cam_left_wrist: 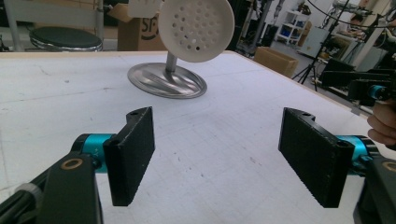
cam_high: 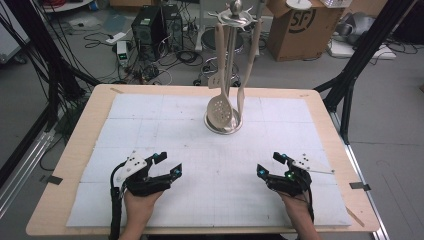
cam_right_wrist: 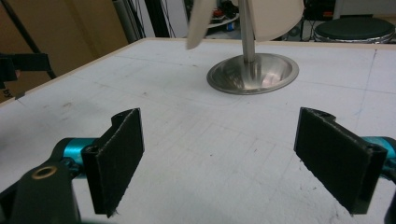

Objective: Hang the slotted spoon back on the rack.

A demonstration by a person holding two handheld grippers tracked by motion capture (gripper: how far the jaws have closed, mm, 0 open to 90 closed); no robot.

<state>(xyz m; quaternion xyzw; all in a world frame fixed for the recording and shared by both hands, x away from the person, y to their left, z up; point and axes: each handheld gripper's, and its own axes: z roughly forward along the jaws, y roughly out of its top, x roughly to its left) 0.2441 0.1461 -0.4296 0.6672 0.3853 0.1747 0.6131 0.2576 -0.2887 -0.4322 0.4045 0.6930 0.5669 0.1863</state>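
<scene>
A metal utensil stand (cam_high: 223,122) rises at the table's far middle, with cream utensils hanging from it: a slotted skimmer (cam_high: 220,108), a slotted turner (cam_high: 216,80) and a spoon (cam_high: 242,95). The skimmer's perforated disc (cam_left_wrist: 196,28) hangs over the stand's round base (cam_left_wrist: 166,81). My left gripper (cam_high: 168,165) rests low over the near left of the white mat, jaws wide apart and empty (cam_left_wrist: 217,158). My right gripper (cam_high: 270,165) sits at the near right, also open with nothing between its pads (cam_right_wrist: 219,163). Both point toward the stand, well short of it.
The white gridded mat (cam_high: 150,130) covers most of the wooden table (cam_high: 85,120). Behind the table stand black tripod legs (cam_high: 355,60), a cardboard box (cam_high: 300,25), computer cases (cam_high: 155,30) and cables on the floor. The other hand's gripper (cam_left_wrist: 369,88) shows at the right edge.
</scene>
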